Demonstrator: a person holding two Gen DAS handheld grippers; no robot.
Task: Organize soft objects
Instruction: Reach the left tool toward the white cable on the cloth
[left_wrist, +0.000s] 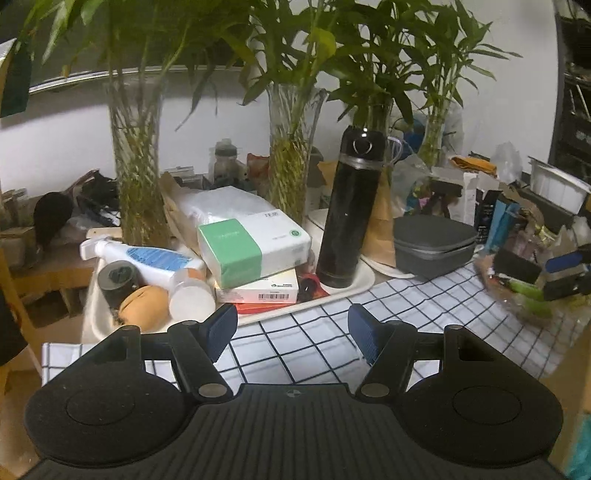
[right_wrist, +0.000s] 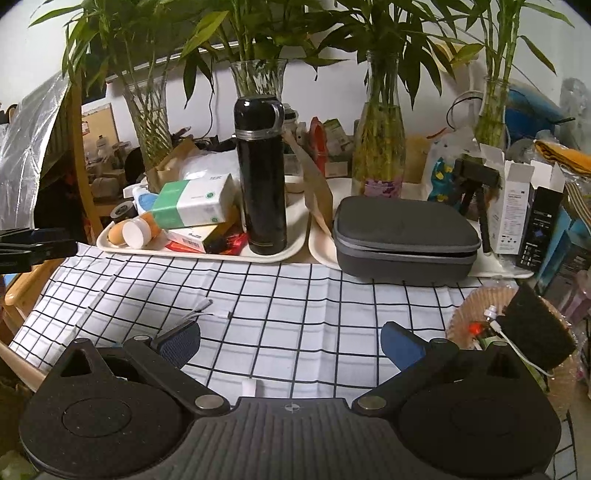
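Your left gripper (left_wrist: 291, 332) fingers stand partly open, nothing between them; the right gripper (right_wrist: 290, 345) likewise, empty, over the checked cloth (right_wrist: 295, 295). Up and left of the left fingers lies the green-banded tissue pack (left_wrist: 255, 247) on the tray (left_wrist: 354, 284), long axis crosswise. Left hand is nearer, judging by both views.

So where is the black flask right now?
The black flask stands upright at the right end of the left tray, beside the green-and-white tissue pack, left of the grey case.
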